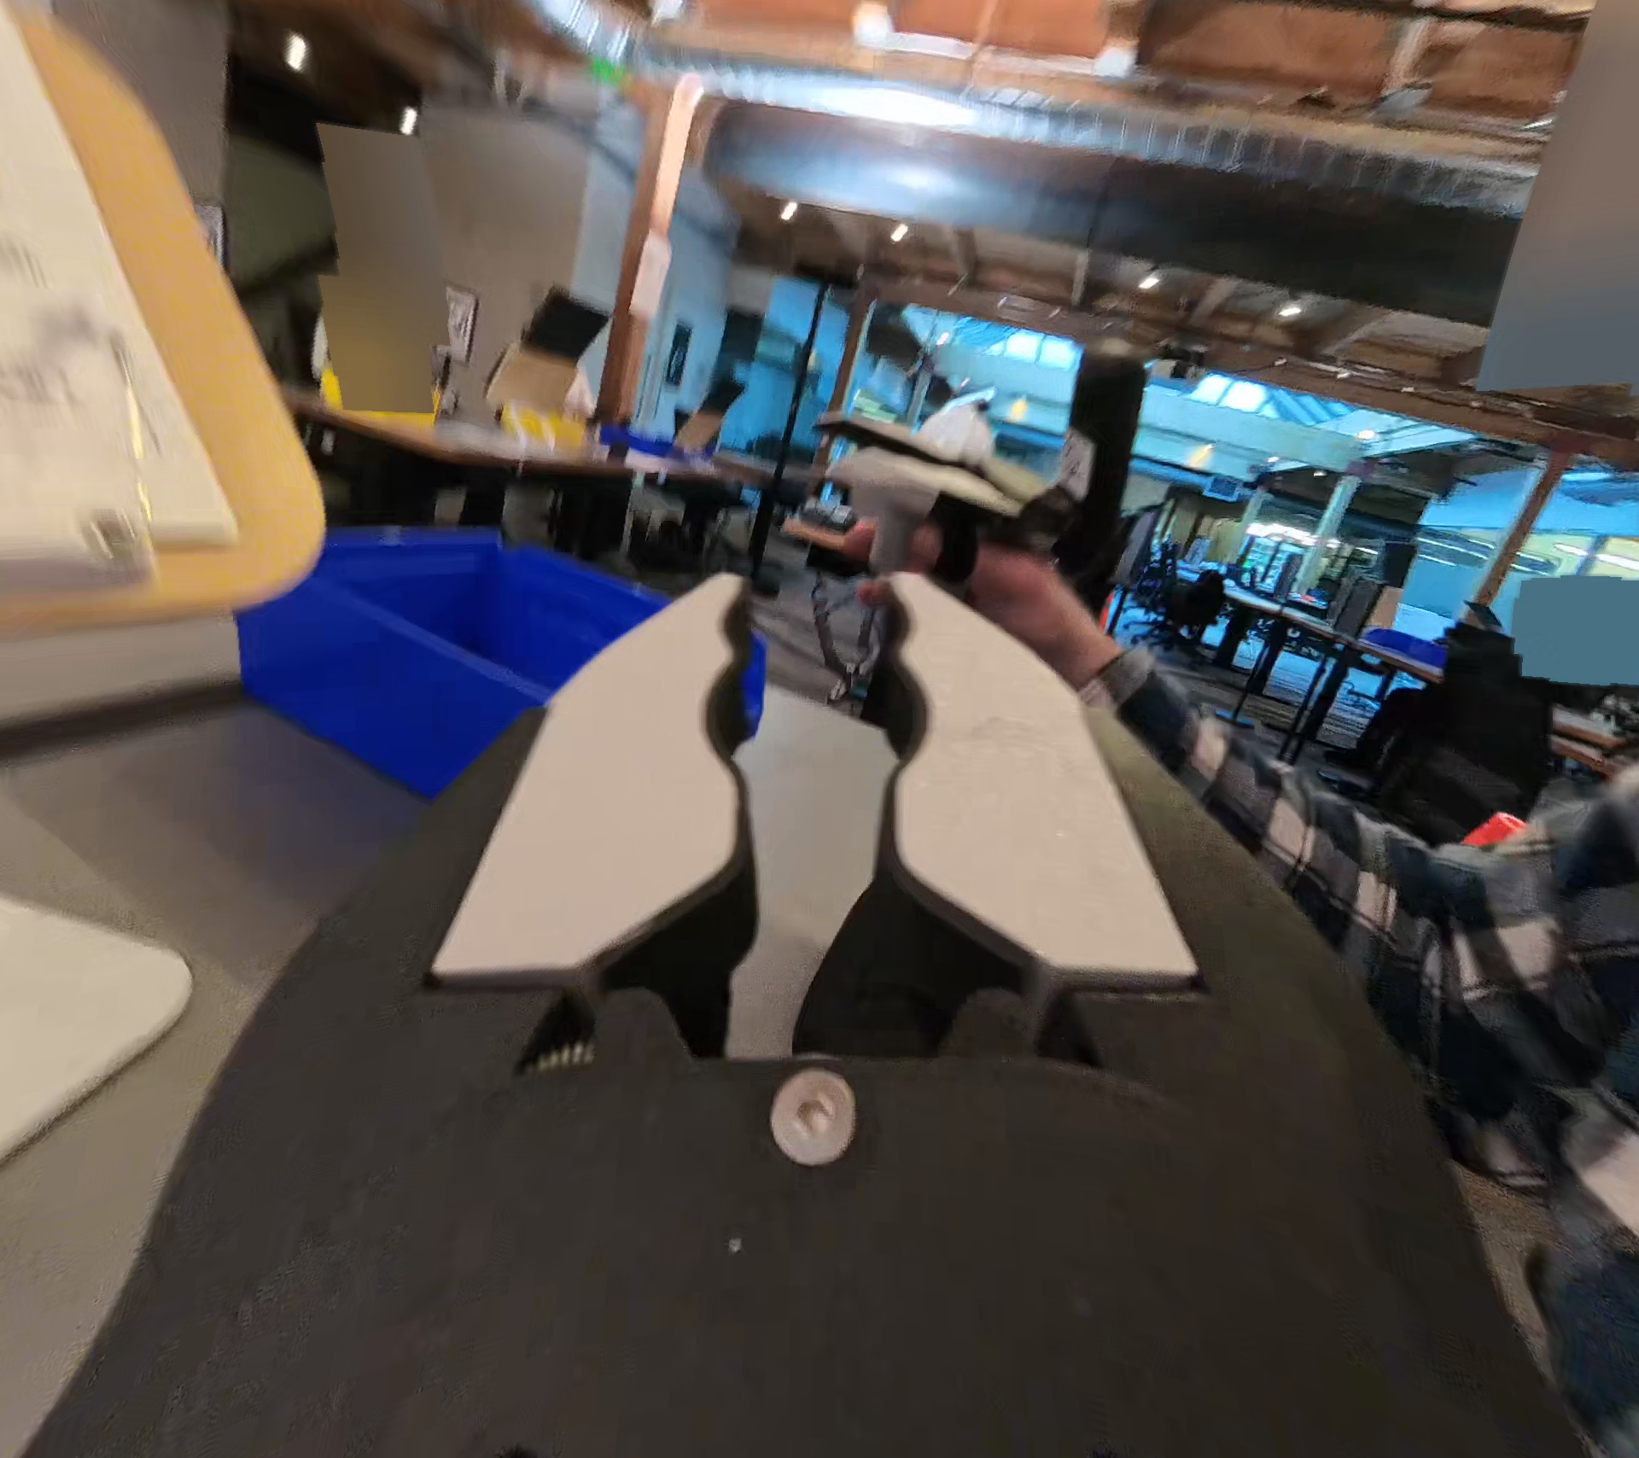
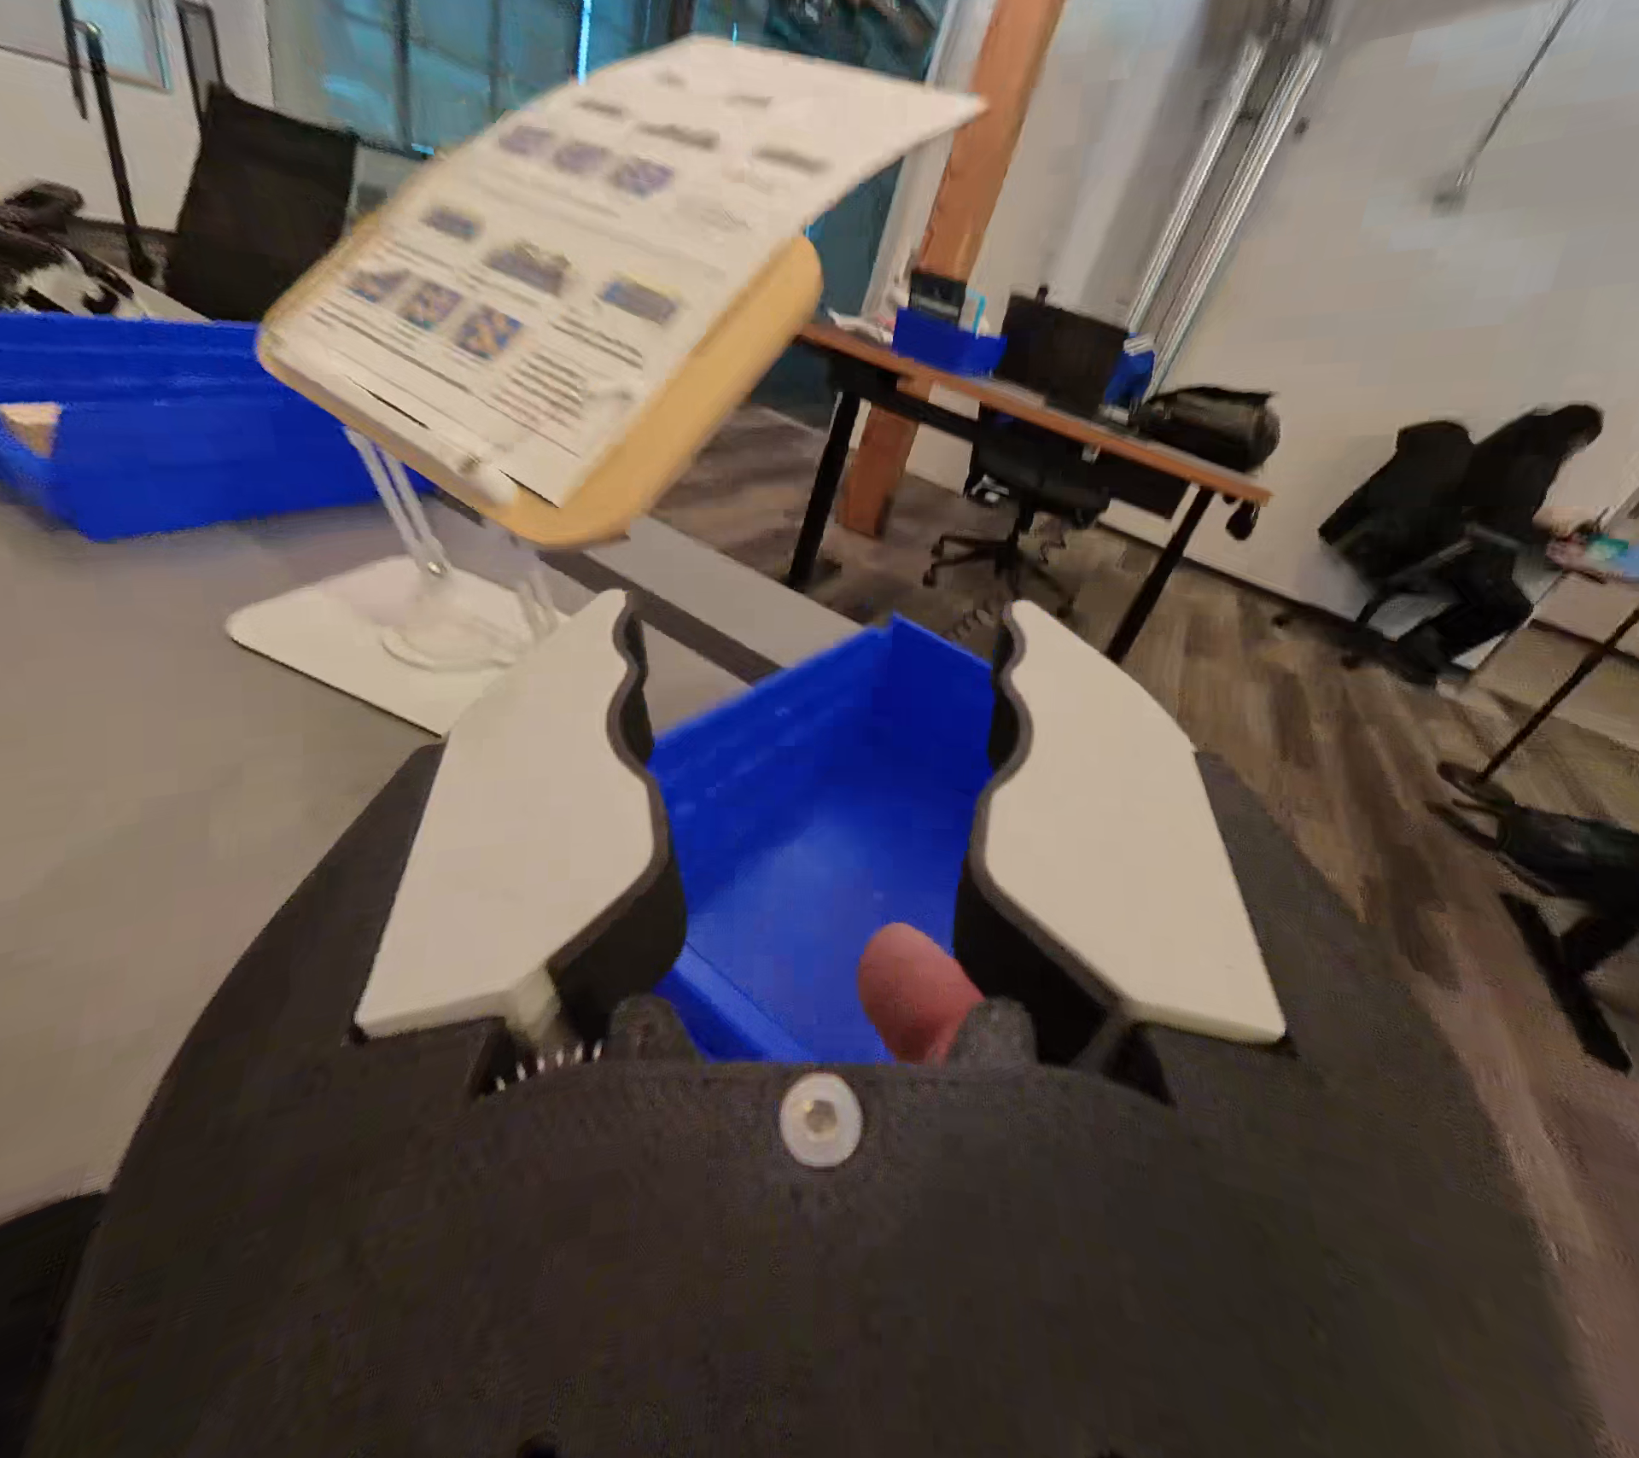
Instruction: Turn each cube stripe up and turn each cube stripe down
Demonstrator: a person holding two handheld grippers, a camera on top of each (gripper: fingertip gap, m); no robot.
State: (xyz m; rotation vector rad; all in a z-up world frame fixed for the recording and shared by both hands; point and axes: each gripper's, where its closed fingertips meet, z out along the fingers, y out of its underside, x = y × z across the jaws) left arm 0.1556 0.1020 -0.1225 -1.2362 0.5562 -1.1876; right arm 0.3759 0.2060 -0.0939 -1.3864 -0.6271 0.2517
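No cube shows clearly in either view. My left gripper [image 1: 816, 599] is raised above the grey table [image 1: 177, 812], with its fingers a small way apart. Only table and floor show between them, so it is open and empty. My right gripper [image 2: 816, 617] is open wide and empty, above a small blue bin [image 2: 825, 803] at the table's edge. The same bin shows in the left wrist view [image 1: 399, 644]. The right gripper also appears far off in the left wrist view [image 1: 922, 475], held by a hand with a plaid sleeve [image 1: 1330, 866].
A wooden document stand with printed sheets [image 2: 576, 262] rests on a white base [image 2: 355, 635] on the table. It fills the left edge of the left wrist view [image 1: 133, 351]. A larger blue bin [image 2: 151, 422] sits at the far left, with a tan piece at its edge. Desks and chairs stand beyond.
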